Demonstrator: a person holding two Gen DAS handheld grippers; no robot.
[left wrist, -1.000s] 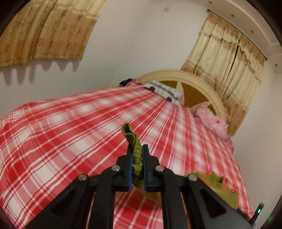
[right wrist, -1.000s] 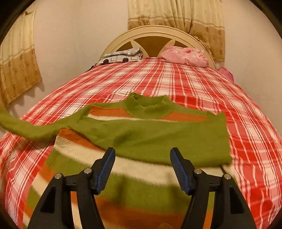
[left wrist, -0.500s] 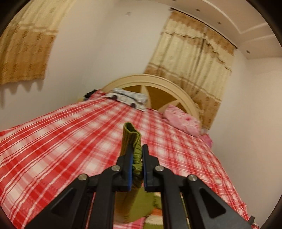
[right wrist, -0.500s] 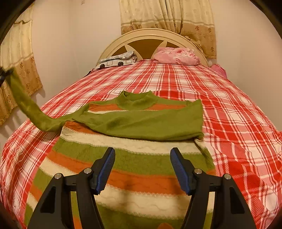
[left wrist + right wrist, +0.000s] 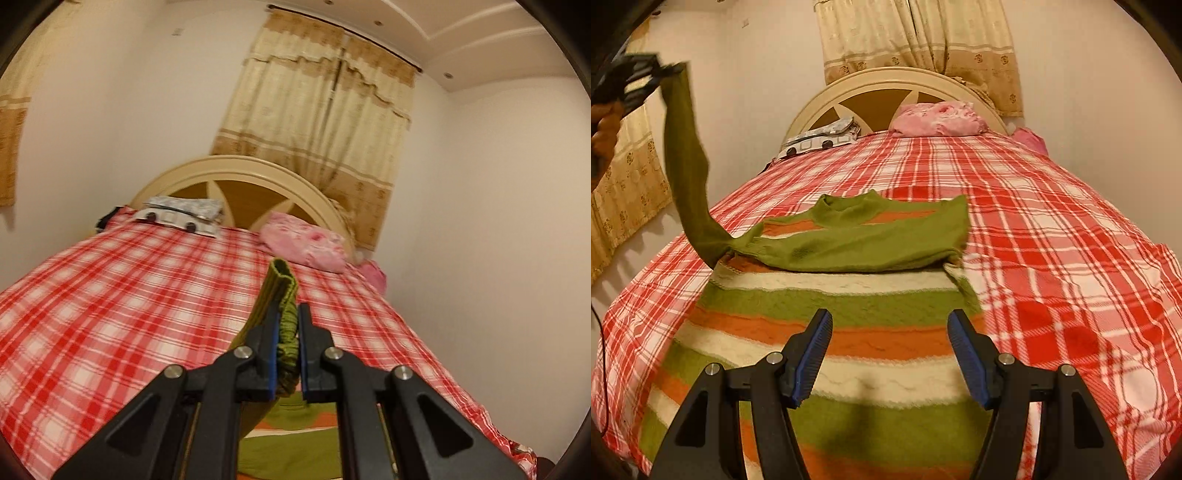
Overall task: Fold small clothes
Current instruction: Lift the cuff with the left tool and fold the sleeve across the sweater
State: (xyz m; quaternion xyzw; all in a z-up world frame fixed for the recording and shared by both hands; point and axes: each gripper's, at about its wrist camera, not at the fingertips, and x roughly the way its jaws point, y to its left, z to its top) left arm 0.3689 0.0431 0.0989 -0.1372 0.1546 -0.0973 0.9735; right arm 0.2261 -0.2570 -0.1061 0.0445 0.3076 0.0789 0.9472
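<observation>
A small striped sweater (image 5: 827,328), green, orange and white, lies flat on the red plaid bed (image 5: 1052,229). Its right sleeve (image 5: 857,247) is folded across the chest. My left gripper (image 5: 287,332) is shut on the green cuff of the left sleeve (image 5: 282,291) and holds it high; in the right wrist view that gripper (image 5: 659,72) is at the upper left with the sleeve (image 5: 687,166) hanging from it down to the shoulder. My right gripper (image 5: 890,354) is open and empty, above the sweater's lower body.
A cream headboard (image 5: 886,85) stands at the far end. A pink pillow (image 5: 938,118) and a grey patterned bundle (image 5: 820,138) lie by it. Beige curtains (image 5: 919,40) hang behind. A wall is close on the left, a cable (image 5: 600,354) at the bed's left edge.
My left gripper has lifted the left sleeve from low over the bed to high in the air and turned towards the headboard. My right gripper has drawn back over the sweater's lower body, still open.
</observation>
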